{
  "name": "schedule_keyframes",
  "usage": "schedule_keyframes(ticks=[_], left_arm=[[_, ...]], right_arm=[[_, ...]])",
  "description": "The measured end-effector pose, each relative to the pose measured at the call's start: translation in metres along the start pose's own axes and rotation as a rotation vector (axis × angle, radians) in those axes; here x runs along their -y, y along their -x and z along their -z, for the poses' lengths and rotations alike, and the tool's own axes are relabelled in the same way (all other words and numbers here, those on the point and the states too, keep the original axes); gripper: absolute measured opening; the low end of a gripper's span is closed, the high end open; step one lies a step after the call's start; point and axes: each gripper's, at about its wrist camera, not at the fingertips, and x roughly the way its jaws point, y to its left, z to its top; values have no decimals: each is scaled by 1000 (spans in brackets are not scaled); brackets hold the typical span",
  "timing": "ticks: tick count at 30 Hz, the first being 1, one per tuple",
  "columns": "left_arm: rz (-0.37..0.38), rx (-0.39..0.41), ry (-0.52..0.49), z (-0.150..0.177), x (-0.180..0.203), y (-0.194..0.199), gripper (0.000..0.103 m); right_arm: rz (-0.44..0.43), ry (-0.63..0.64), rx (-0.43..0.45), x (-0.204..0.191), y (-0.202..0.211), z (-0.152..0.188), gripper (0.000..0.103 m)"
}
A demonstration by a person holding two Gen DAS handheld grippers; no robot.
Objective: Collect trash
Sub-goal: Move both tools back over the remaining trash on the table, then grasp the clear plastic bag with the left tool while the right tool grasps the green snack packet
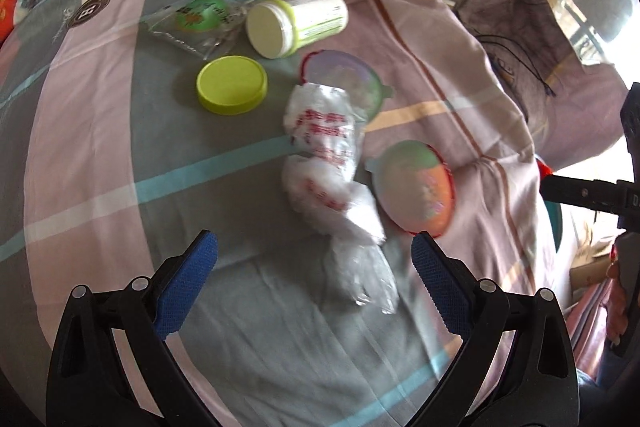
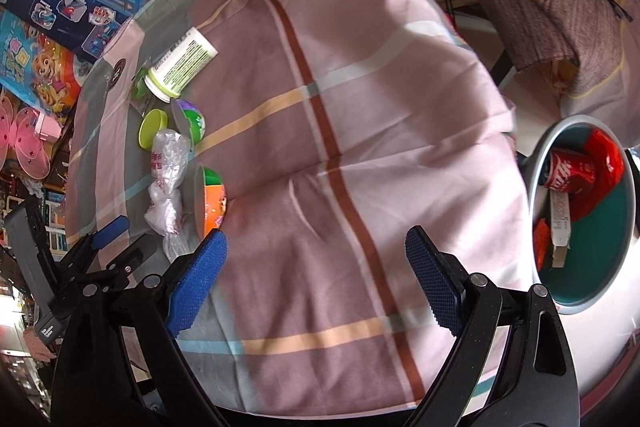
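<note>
A crumpled clear plastic bag (image 1: 332, 163) with red print lay on a checked bedsheet (image 1: 100, 147), twisted into a long, loose roll that ran from the middle of the bed toward the camera. It looked very light, soft and slippery, likely to crush flat and slide under pressure, so the thick knotted middle of the roll seemed the surest place to pinch, rather than the thin clear tail nearest the camera.

The left gripper (image 1: 314, 259) hovered just above that near tail, its blue-padded jaws spread wide with nothing between them.

Beside the bag lay two shallow plastic cups: one orange and green (image 1: 416, 187), touching the bag's right side, and one with a clear lid (image 1: 344, 75) partly under the bag's far end. Stiff and rounded, they would probably need gripping across the rim. Farther off were a loose lime-green lid (image 1: 231, 85), a white tub (image 1: 296, 23) tipped on its side, and a small clear wrapper (image 1: 200, 19).

The right gripper (image 2: 316, 259) hung over bare sheet, well apart from the litter, jaws also wide and empty. At its right, off the bed's edge, stood a round bin (image 2: 540, 163) already holding a red can (image 2: 570, 169) and red wrappers.
</note>
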Motion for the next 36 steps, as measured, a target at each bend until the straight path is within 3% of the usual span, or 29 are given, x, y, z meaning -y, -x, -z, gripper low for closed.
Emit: schedule_keyframes(ticks=[4, 9, 13, 17, 20, 29, 36], left_arm=[[9, -6, 14, -8, -6, -9, 95], [6, -19, -28, -15, 6, -19, 76], [-20, -29, -67, -14, 15, -30, 70], [-84, 15, -99, -14, 17, -31, 46], [-71, 39, -79, -17, 10, -28, 33], [-59, 112, 27, -30, -43, 8, 31], [-89, 148, 141, -41, -105, 27, 31]], right_arm=[[-6, 10, -19, -9, -12, -5, 87], [-2, 21, -28, -15, -20, -11, 87], [1, 15, -31, -14, -24, -16, 87], [1, 8, -39, -14, -28, -17, 87], [4, 16, -44, -19, -30, -18, 87], [2, 126, -40, -72, -36, -39, 87], [14, 295, -35, -145, -47, -73, 87]])
